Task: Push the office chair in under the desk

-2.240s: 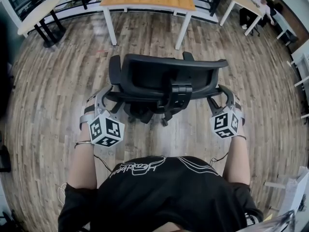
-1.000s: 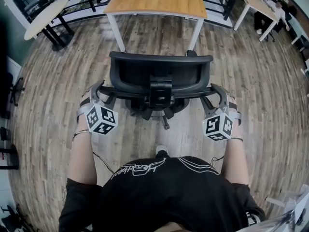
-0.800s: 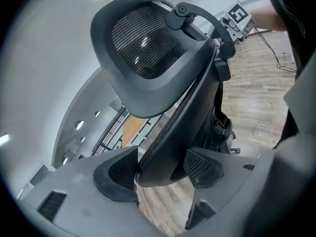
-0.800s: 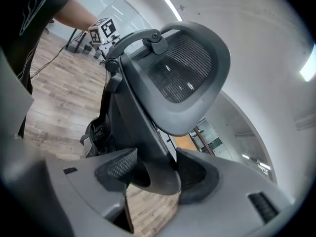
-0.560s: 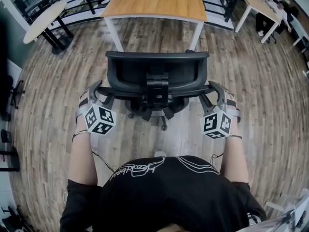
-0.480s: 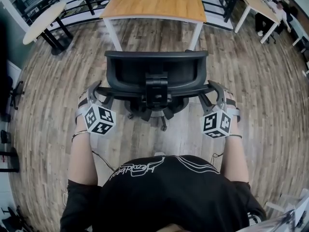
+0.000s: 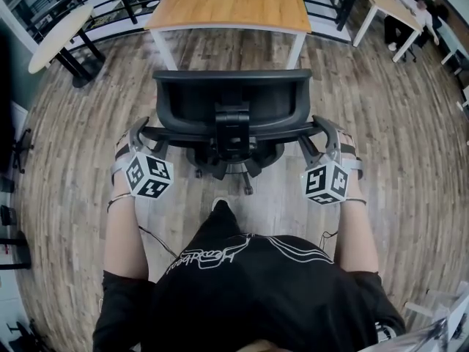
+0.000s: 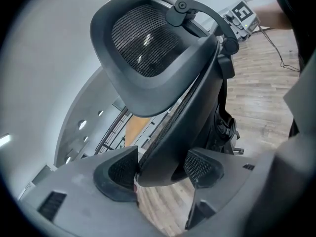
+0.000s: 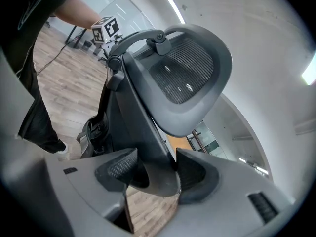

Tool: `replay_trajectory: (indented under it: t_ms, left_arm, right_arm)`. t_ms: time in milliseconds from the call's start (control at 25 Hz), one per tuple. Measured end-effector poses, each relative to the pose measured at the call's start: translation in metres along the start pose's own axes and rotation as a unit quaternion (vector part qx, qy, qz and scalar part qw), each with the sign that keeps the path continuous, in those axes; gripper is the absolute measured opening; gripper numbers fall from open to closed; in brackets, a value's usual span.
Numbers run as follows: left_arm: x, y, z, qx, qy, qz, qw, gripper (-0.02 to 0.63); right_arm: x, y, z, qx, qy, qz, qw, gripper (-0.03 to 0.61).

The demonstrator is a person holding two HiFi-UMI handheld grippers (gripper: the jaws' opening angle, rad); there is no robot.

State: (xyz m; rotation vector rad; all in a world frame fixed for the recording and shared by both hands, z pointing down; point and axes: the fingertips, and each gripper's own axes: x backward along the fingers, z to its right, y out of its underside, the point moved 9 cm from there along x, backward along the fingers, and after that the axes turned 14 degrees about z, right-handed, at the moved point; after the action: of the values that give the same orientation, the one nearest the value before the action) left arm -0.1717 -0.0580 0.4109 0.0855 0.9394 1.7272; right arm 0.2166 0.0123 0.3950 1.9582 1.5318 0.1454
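My left fingers (image 8: 203, 168) and right fingers (image 9: 117, 170) pinch the chair (image 7: 231, 105) back's side edges. The chair has rolled farther from me, closing on the table (image 7: 227, 2). It's probably not fully under yet.

The left gripper (image 8: 160, 171) has its two fingers (image 8: 203, 167) pressed tight on the side edge of the office chair (image 8: 197, 93). The chair's net headrest (image 8: 143, 43) is up top. Behind it are the wood floor (image 8: 256, 102) and, far off, the other gripper's marked cube (image 8: 243, 12).
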Motion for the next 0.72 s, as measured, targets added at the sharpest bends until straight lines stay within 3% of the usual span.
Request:
replay_trajectory:
  t_ms: [720]
  left_arm:
    - [-0.131, 0.014, -0.087, -0.018, 0.008, 0.016, 0.9997, 0.270]
  right_arm:
    - [-0.129, 0.006, 0.051, -0.008, 0.022, -0.041, 0.999, 0.270]
